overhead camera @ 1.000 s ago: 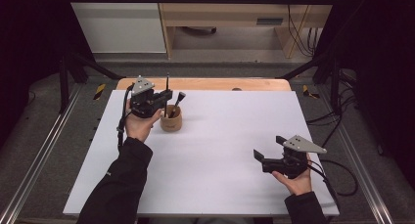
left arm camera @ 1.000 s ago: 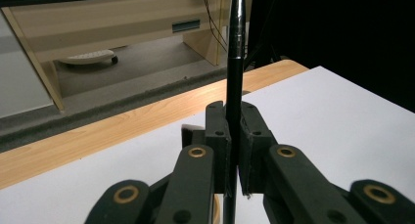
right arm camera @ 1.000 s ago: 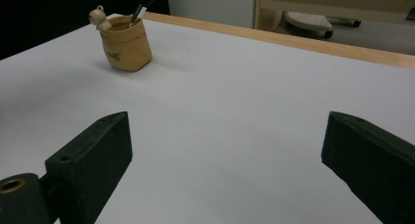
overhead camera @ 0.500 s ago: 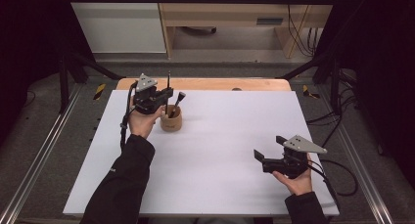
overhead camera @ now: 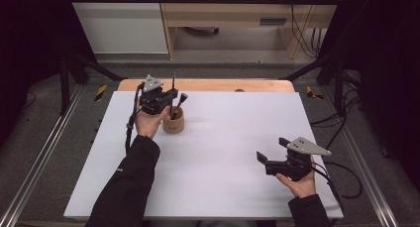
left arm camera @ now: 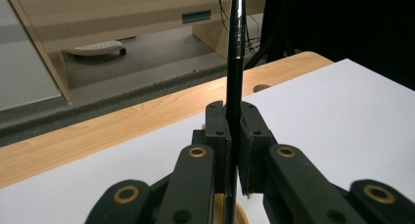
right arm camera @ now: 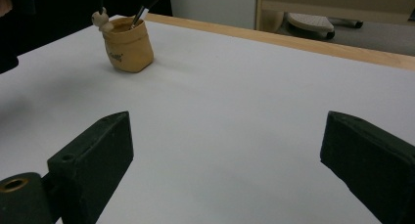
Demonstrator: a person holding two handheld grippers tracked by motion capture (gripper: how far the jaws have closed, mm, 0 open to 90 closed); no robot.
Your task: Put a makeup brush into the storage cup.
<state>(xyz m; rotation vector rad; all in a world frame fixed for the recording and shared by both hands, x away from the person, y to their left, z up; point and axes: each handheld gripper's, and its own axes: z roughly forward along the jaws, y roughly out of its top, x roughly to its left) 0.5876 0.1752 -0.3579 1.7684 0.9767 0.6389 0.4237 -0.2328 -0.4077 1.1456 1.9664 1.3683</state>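
Near the far left corner of the white surface (overhead camera: 218,152), left claw (overhead camera: 168,99) clamped tight on a thin black pen (overhead camera: 173,90), held upright right above the small tan holder (overhead camera: 173,124), probably so the lower end can drop straight in beside the dark-tipped tool (overhead camera: 181,100) leaning there. Toward the near right corner, right claw (overhead camera: 270,155) spread wide, empty, hovering just over the surface, apparently idle. From the left gripper view, pen (left arm camera: 236,62) pinched between the pads, holder rim barely peeking below; from the right gripper view, holder (right arm camera: 128,45) side-on, small figure (right arm camera: 102,19) on its rim.
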